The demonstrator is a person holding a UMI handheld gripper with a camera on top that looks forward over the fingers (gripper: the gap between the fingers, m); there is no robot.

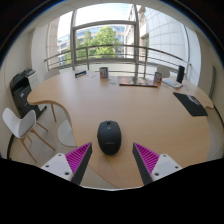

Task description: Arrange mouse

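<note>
While the round wooden table (120, 105) spreads wide ahead, best to come down straight and centred over the black mouse (109, 136), which lies at twelve o'clock just beyond the fingertips, flat on the wood and not yet touched. Jaws stand open, purple pads (77, 160) apart, gap looking wider than the mouse body, so room enough to straddle it before closing; advisable to close on its flanks, low, since a rounded shell will likely slip if pinched high. Plenty of bare tabletop from nine through three o'clock for sliding or setting down. Near table edge curves close under the gripper (112, 162) at six o'clock, so any pull backward risks a drop. White chair (22, 125) at nine o'clock, off the table, and a black chair (24, 92) at ten. Laptop (139, 82) at one o'clock and a dark mat (190, 103) at two, well apart. Small cup (103, 72) at twelve, far off.
</note>
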